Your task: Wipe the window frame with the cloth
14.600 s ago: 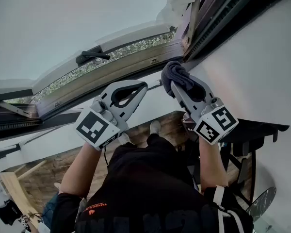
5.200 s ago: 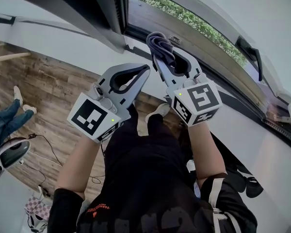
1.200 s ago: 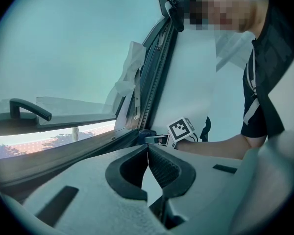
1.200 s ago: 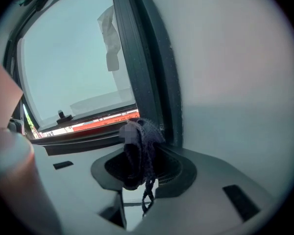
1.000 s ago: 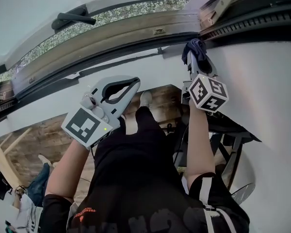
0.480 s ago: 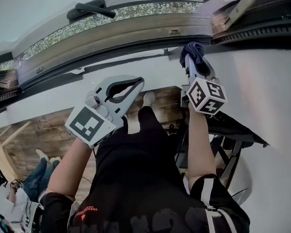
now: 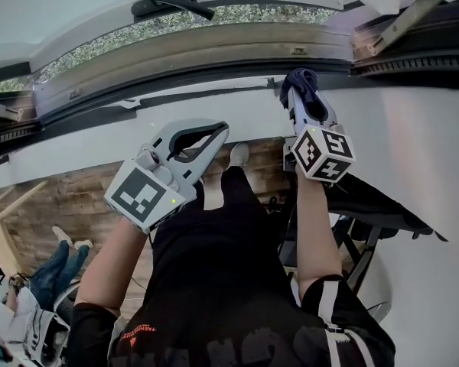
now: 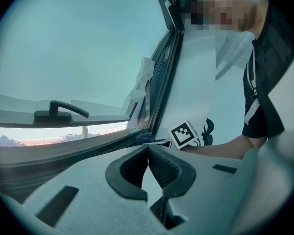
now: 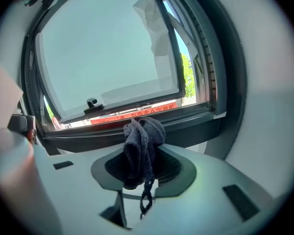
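Note:
My right gripper (image 7: 300, 90) is shut on a bunched dark blue cloth (image 7: 301, 83), held up at the lower window frame (image 7: 214, 79) near its right corner. In the right gripper view the cloth (image 9: 143, 140) bulges out between the jaws, right in front of the dark frame rail (image 9: 186, 119); whether it touches the rail I cannot tell. My left gripper (image 7: 220, 130) is shut and holds nothing, a little below the frame, left of the right one. Its tips (image 8: 148, 148) meet in the left gripper view.
The sash is tilted open, with a black handle (image 7: 172, 2) on it. A white wall (image 7: 413, 136) lies right of the frame. Wooden floor (image 7: 69, 197) shows below. A dark stand (image 7: 367, 212) is under my right arm. Another person's legs (image 7: 57, 262) are at lower left.
The view has shifted, so the window frame sits lower in the picture. My right gripper with the cloth has edged slightly left along the frame. The left gripper has hardly moved.

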`<state>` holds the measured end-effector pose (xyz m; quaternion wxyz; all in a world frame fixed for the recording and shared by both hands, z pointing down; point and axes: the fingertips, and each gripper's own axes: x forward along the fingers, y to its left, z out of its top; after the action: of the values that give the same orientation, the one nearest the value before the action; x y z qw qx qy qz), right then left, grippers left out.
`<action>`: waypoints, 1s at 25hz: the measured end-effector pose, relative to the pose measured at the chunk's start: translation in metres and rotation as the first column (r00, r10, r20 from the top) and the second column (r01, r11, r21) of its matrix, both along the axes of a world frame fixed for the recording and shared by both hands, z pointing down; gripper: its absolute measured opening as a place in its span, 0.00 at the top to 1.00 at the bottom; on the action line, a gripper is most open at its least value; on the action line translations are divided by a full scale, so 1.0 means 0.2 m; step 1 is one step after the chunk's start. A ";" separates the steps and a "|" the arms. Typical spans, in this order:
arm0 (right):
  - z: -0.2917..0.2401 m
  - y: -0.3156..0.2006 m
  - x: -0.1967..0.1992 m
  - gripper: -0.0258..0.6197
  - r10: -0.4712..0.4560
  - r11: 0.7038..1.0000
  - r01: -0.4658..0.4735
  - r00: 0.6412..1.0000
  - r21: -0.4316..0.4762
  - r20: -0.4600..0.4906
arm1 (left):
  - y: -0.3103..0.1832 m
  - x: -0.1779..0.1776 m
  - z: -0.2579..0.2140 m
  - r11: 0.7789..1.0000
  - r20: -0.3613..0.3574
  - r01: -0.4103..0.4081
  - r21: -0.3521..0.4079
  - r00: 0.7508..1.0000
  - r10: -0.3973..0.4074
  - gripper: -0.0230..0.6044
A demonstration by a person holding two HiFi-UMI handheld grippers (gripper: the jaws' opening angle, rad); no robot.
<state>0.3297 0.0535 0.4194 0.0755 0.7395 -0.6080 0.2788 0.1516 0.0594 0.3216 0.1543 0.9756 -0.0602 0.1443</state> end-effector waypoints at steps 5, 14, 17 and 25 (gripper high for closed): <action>0.00 -0.04 -0.13 0.79 -0.039 0.999 0.039 0.999 -0.002 0.004 | -0.02 -0.09 0.00 1.000 -0.004 0.025 -0.002 1.000 -0.025 0.93; 0.01 -0.11 -0.33 0.79 -0.098 0.995 0.098 0.995 -0.009 0.005 | -0.03 -0.27 0.01 0.998 -0.031 0.066 -0.016 0.997 -0.066 0.93; 0.01 -0.13 -0.40 0.79 -0.121 0.993 0.121 0.993 -0.010 0.005 | -0.03 -0.33 0.02 0.997 -0.026 0.080 -0.019 0.996 -0.080 0.93; 0.03 -0.19 -0.62 0.79 -0.190 0.982 0.190 0.982 -0.016 0.007 | -0.08 -0.49 0.02 0.992 -0.018 0.125 -0.010 0.992 -0.125 0.93</action>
<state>0.2050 0.0146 0.4246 0.1062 0.6767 -0.6737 0.2773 0.0545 0.0432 0.3255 0.1677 0.9705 -0.1191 0.1254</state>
